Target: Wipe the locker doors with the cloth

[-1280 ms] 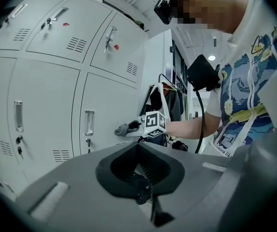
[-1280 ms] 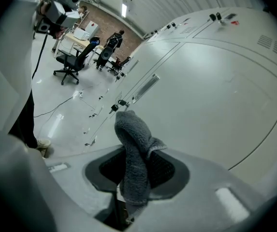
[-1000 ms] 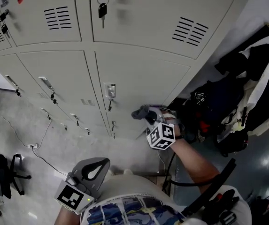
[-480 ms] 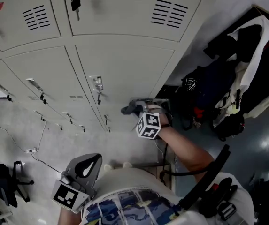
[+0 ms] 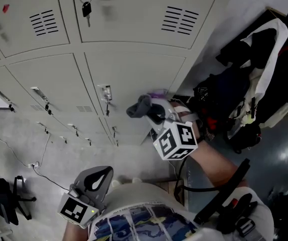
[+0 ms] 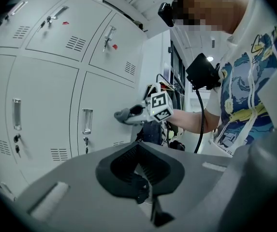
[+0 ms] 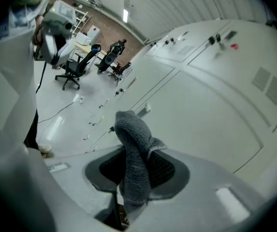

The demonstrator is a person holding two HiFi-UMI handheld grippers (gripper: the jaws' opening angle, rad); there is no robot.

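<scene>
A bank of pale grey locker doors (image 5: 133, 79) fills the upper head view, with vents, handles and hanging keys (image 5: 87, 6). My right gripper (image 5: 151, 109) is shut on a folded grey cloth (image 5: 137, 108), held just in front of a lower door to the right of its handle (image 5: 105, 93). In the right gripper view the cloth (image 7: 134, 153) stands up between the jaws, close to the door (image 7: 211, 115). My left gripper (image 5: 97, 179) hangs low by the person's body, shut with nothing in it. From the left gripper view the right gripper (image 6: 143, 114) and cloth (image 6: 122, 115) show by the door.
Dark bags and clothes (image 5: 244, 89) are piled to the right of the lockers. A cable (image 5: 18, 149) runs over the pale floor at left, by a dark chair (image 5: 3, 195). More office chairs (image 7: 75, 66) stand far down the room.
The right gripper with the cloth has risen and come nearer the camera, staying beside the lower door. The left gripper has hardly moved.
</scene>
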